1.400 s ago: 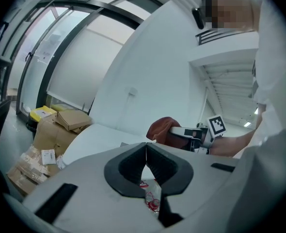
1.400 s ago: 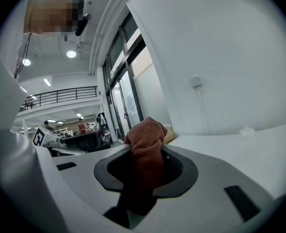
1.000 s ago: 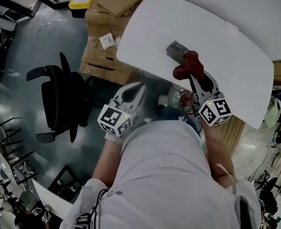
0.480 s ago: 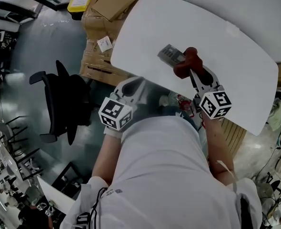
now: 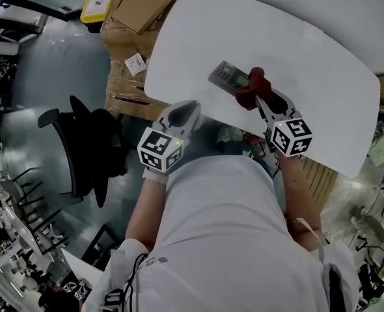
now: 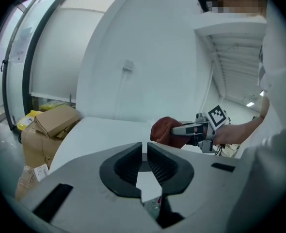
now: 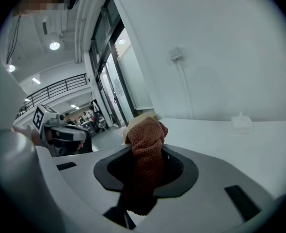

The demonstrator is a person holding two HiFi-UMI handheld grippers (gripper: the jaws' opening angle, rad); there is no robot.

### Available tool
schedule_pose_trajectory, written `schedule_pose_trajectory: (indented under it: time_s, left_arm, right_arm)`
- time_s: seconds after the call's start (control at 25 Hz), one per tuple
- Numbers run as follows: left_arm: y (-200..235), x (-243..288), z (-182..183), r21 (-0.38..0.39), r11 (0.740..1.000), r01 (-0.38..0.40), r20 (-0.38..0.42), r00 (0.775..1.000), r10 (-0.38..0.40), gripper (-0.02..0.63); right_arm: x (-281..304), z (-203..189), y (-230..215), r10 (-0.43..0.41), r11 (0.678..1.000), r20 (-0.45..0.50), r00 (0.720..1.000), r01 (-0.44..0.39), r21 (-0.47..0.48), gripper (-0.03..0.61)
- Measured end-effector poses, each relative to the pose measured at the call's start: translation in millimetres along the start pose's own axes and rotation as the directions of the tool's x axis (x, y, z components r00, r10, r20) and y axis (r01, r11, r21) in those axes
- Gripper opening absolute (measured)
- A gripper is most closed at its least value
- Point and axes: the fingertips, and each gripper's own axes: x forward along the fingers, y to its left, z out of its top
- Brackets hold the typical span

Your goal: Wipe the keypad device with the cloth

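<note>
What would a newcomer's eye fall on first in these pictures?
The rust-red cloth stands out, bunched in the jaws of the right gripper above the white table, right beside the grey keypad device. The left gripper, jaws shut and empty, hangs by the table's near edge.

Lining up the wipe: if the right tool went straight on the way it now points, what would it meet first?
Most likely the keypad device lying on the white table. The right tool, shut on the cloth, points at it with the cloth leading. How high the cloth sits above the device is unclear.
</note>
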Motion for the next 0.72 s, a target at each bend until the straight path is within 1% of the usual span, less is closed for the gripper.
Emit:
schedule_pose_trajectory:
  time_s: [0.04,0.08,0.16,0.36,0.52,0.72]
  left_arm:
    - [2.4,5.9,-0.5,0.008,1.000,0.014,-0.012,1.000,-0.014,0.015]
    - [5.2,12.3,-1.1,0.014,0.999,0.029,-0.026,0.999,-0.029,0.033]
    - [11.2,26.5,-2.7,0.026,0.998,0.061,-0.059,0.997,-0.059,0.113]
    - [25.2,61.4,-12.0,0.087,0.988,0.128,-0.147,0.983,-0.114,0.133]
    - [31.6,85.3,-20.9,0.105,0.977,0.187,-0.215,0.963,-0.161,0.173]
    - [40.5,109.6,-33.6,0.127,0.960,0.251,-0.277,0.938,-0.208,0.223]
  right_arm:
    - [3.9,-3.0,-0.3,0.003,1.000,-0.010,1.000,-0.003,0.006,0.106]
    - [7.7,-6.1,-0.5,0.006,1.000,-0.020,1.000,-0.005,0.012,0.106]
    - [15.1,-12.3,-1.6,0.006,1.000,-0.045,0.999,-0.005,0.021,0.106]
    - [29.6,-27.9,-7.3,-0.010,0.998,-0.096,0.995,0.016,0.054,0.106]
    - [40.3,-34.5,-8.0,-0.005,0.995,-0.111,0.994,0.016,0.096,0.106]
    - [58.0,-47.5,-7.1,0.002,0.992,-0.143,0.990,0.016,0.124,0.106]
